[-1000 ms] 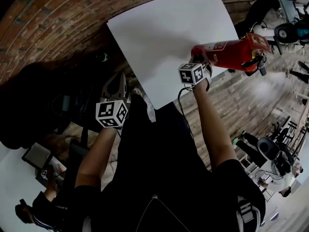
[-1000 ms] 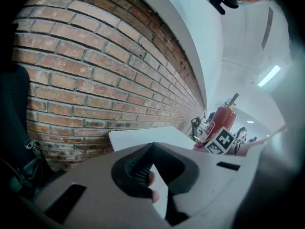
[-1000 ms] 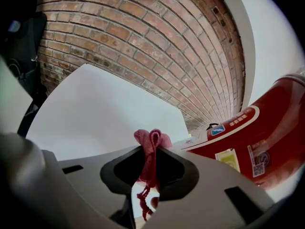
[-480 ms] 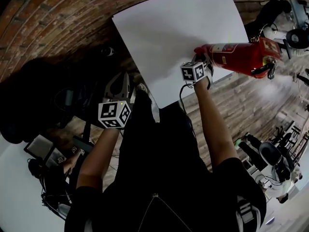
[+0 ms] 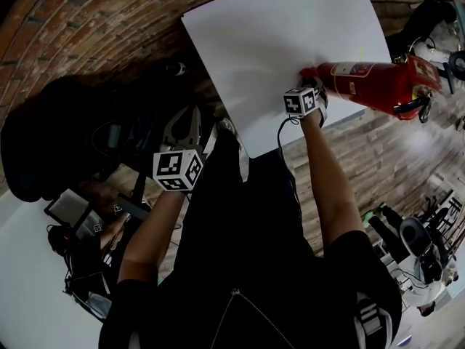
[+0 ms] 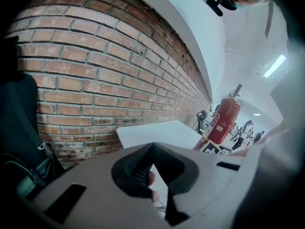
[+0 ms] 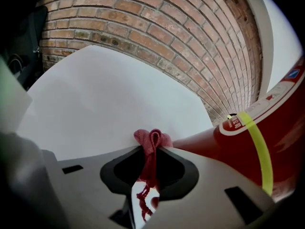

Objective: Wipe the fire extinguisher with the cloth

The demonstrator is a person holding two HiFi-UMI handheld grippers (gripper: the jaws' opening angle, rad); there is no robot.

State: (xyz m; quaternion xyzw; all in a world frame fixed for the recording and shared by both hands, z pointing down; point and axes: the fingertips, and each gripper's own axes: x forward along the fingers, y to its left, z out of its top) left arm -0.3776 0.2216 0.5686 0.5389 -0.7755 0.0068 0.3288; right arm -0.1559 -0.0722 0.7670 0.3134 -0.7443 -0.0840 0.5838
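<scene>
Well, the wiping looks to be only at its start. The right gripper (image 7: 151, 150) has its jaws pinched on a bunched red cloth (image 7: 152, 138), which pokes out in front of them. The wad sits just beside the lower body of the fire extinguisher (image 7: 267, 147), but I cannot tell whether cloth and red shell actually touch. The fire extinguisher stands on the white bench (image 5: 276, 42), close to its near right edge, with nothing holding it. The left gripper (image 6: 152, 146) hangs well apart from all this, off the bench's near left corner, with its jaws pressed together on nothing. A fingertip (image 6: 150, 179) of the person shows through the opening behind them.

To do this step well, I judge the cloth should be pressed flat against the cylinder and drawn along it in long, overlapping passes. It should work round the curve rather than scrub one strip. Only a small tuft sticks out past the jaws, so the hard tips may scrape the paint if the angle gets too steep. Leading with the cloth and keeping the pressure light seems wise. The cylinder stands free near the edge, and a sideways shove could tip it, so the idle left gripper could brace it near the top.

By count there are one fire extinguisher, one cloth, one bench and two grippers.
</scene>
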